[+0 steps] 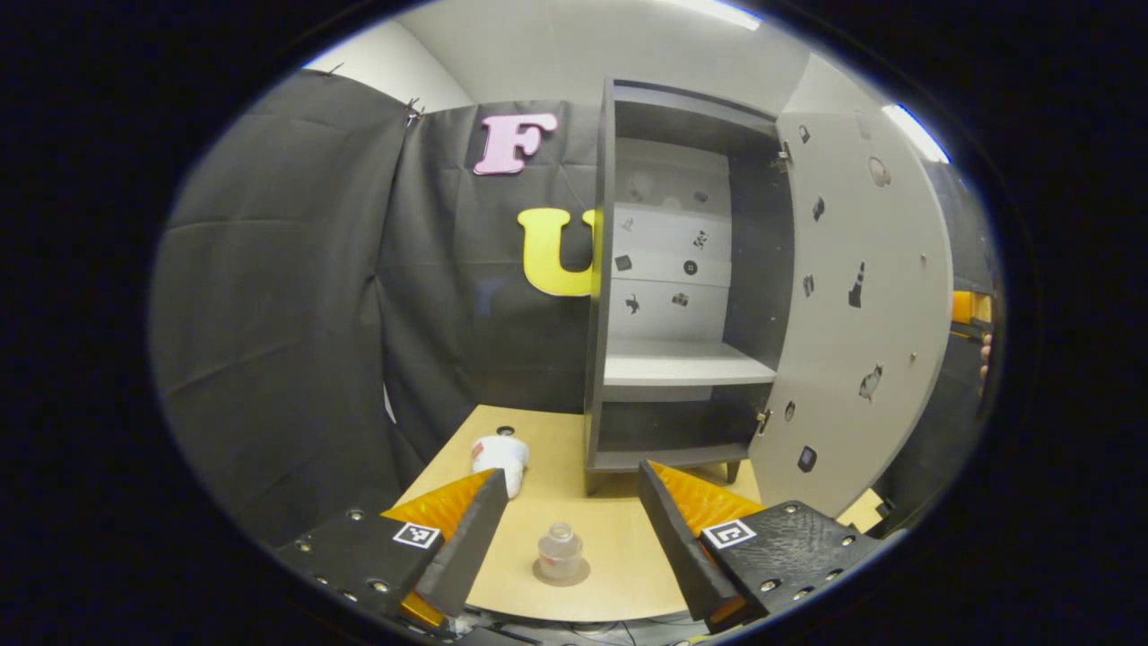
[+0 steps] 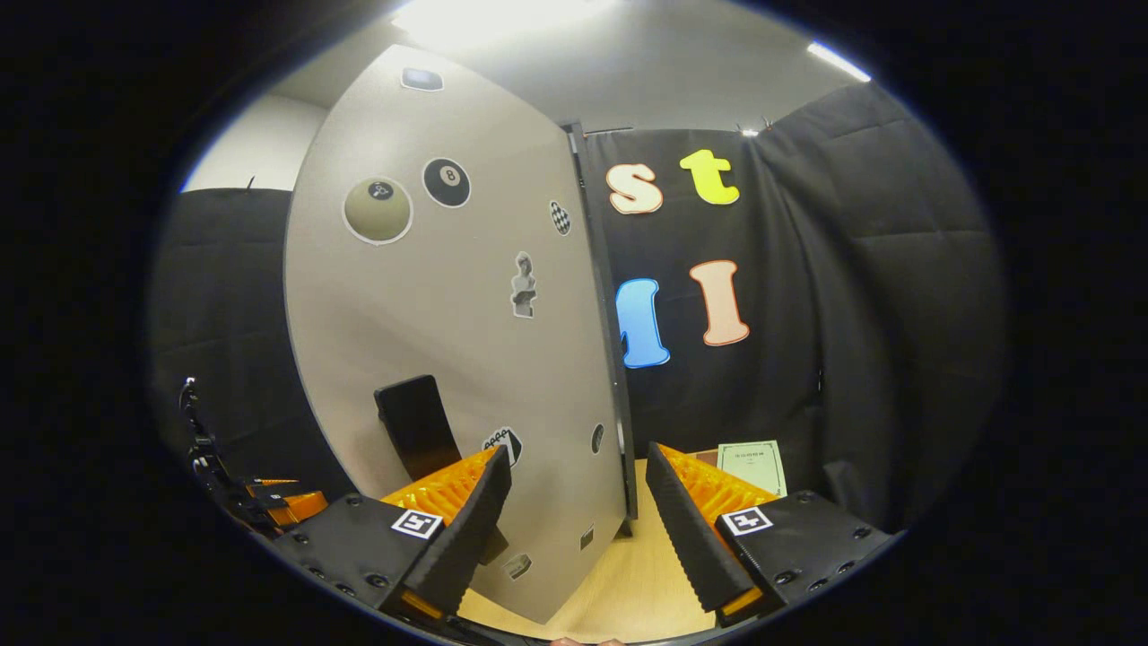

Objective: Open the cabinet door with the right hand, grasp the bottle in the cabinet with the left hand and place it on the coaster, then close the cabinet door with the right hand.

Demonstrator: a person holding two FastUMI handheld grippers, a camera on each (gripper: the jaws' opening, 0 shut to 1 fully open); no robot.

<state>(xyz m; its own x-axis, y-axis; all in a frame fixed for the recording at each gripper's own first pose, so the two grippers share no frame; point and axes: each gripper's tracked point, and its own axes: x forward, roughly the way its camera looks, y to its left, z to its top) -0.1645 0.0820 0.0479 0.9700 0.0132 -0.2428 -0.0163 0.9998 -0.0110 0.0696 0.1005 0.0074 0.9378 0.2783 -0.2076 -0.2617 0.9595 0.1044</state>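
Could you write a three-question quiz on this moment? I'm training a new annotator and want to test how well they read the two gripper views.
1. True or false: the cabinet door is shut.
2. Where is the bottle standing?
A. on the cabinet's shelf
B. on the coaster on the table
C. between the left gripper's fingers
3. Fill in: in the right gripper view, the free edge of the door lies between the open fingers of the ____ gripper.

Key:
1. False; it is swung wide open.
2. B; the left gripper is open and apart from it.
3. right
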